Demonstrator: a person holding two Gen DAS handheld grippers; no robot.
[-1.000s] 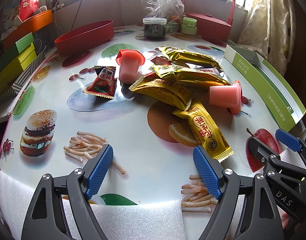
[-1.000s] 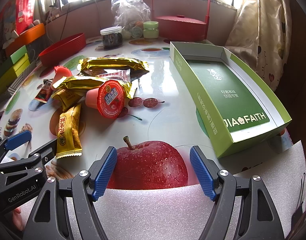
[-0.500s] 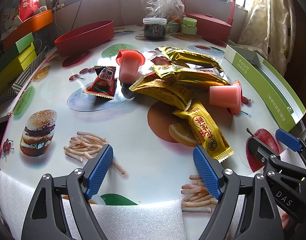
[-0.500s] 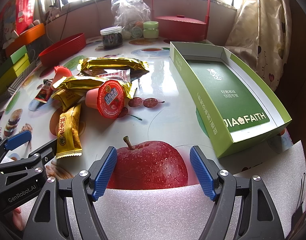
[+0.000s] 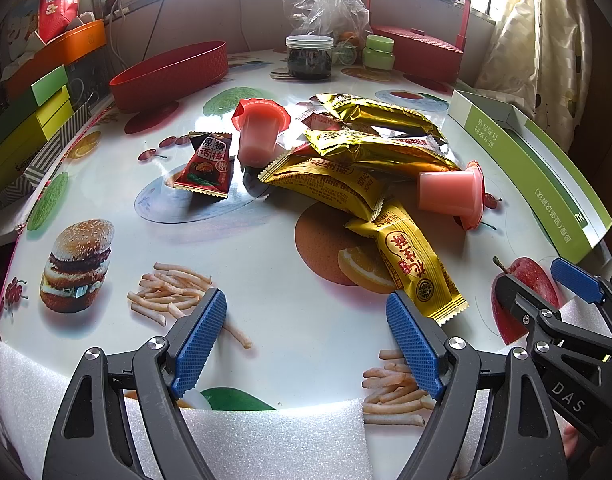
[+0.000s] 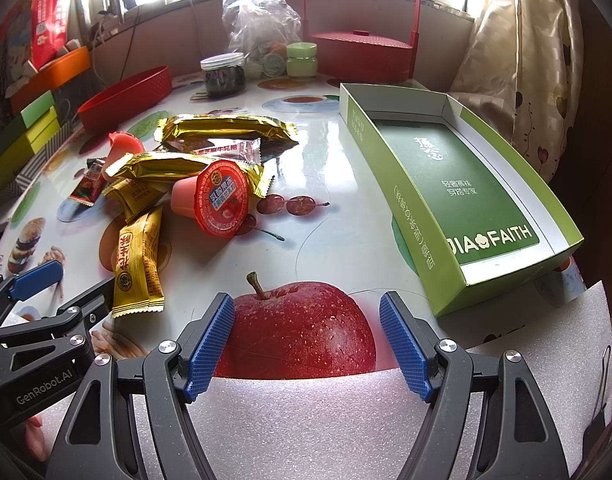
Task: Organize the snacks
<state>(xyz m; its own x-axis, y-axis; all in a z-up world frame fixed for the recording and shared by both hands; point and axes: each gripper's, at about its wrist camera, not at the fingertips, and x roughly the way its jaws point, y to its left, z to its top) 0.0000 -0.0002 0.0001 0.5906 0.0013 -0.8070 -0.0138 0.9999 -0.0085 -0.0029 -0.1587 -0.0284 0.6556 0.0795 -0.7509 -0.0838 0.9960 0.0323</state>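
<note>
Both tools are wide open and holding nothing: the left tool [image 5: 306, 344] hangs low over the printed surface [image 5: 266, 280], the right tool [image 6: 306, 344] over the apple print. Nearest snack is the yellow bar [image 5: 409, 264] at 1 o'clock of the left tool; I'd pinch it across its narrow width. Further out, the jelly cup [image 6: 214, 202] lies on its side at 11 o'clock of the right tool and looks ready to roll, and the empty green box [image 6: 457, 184] waits at 1 o'clock.
</note>
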